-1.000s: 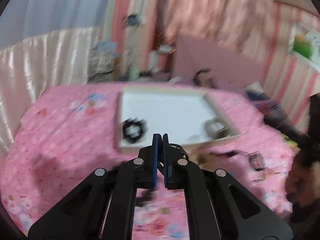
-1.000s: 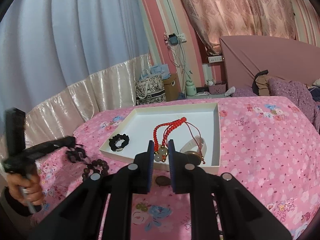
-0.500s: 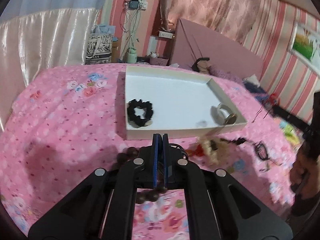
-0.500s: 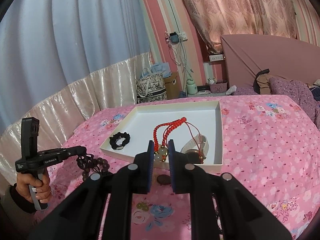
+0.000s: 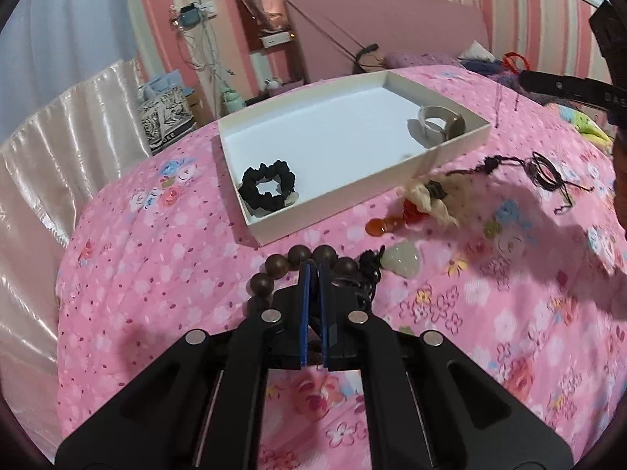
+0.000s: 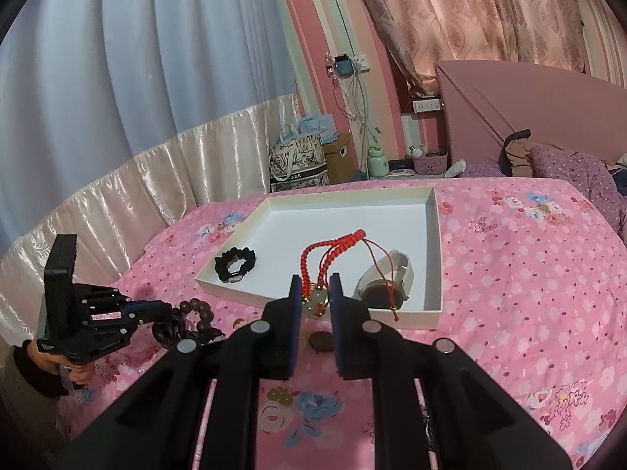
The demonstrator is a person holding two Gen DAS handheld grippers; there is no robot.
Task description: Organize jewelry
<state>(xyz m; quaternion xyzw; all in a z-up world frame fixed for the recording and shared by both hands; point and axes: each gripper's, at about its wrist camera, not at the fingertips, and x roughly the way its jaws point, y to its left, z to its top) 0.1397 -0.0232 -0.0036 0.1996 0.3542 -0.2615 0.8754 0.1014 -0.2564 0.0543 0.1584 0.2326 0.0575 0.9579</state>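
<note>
A white tray (image 5: 450,149) lies on the pink floral bedspread, also in the right wrist view (image 6: 435,266). It holds a black scrunchie (image 5: 268,189) (image 6: 235,264) and a white watch (image 5: 439,121) (image 6: 386,282). My left gripper (image 5: 312,270) is shut on a dark wooden bead bracelet (image 5: 298,260) (image 6: 196,319), held just above the bedspread in front of the tray. My right gripper (image 6: 316,293) is shut on a red beaded cord with pale pendants (image 6: 325,258), held over the tray's near edge.
Loose pieces lie on the bedspread right of the tray's front: a pale jade pendant (image 5: 403,260), an orange bead piece (image 5: 382,227), a cream tassel (image 5: 431,199) and black cords (image 5: 544,168). A dark round stone (image 6: 321,340) lies under my right gripper. A headboard stands behind.
My left gripper has swung with the wooden bracelet and settled in front of the tray's near corner. My right gripper has held still with the red cord.
</note>
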